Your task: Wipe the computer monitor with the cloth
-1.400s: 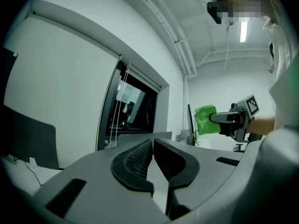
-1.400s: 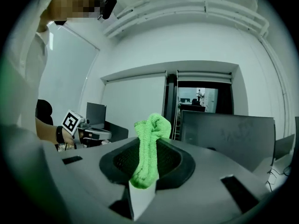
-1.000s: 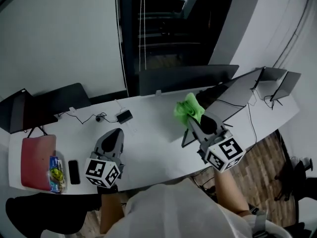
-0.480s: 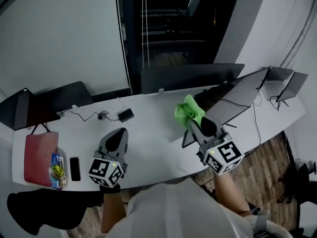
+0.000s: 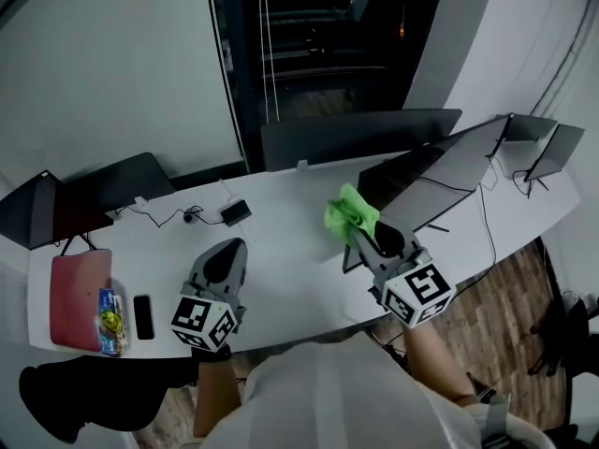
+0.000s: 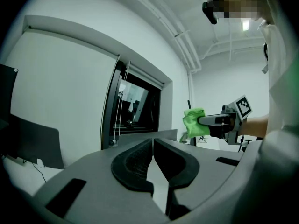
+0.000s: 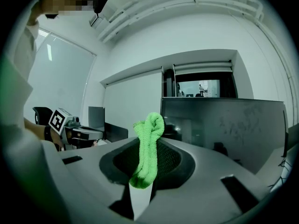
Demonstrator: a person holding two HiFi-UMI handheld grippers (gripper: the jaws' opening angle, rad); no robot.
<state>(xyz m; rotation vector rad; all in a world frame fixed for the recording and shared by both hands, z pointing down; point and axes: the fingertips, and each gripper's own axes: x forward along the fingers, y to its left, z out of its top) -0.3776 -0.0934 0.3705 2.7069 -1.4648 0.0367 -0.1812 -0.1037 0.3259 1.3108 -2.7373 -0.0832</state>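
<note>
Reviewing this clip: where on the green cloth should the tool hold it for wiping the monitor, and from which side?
Pinch the cloth across its bunched middle, coming from the side away from the monitor, so a soft fold sticks out past the tips. The right tool holds it so: jaws shut on it, fold ahead.

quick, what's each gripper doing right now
Left gripper: shut, empty.
Right gripper: shut on the green cloth.

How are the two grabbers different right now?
The right gripper pinches the green cloth; the left gripper is shut on nothing. The right gripper faces a monitor; the left gripper faces a dark window. Both are gray and shut.
</note>
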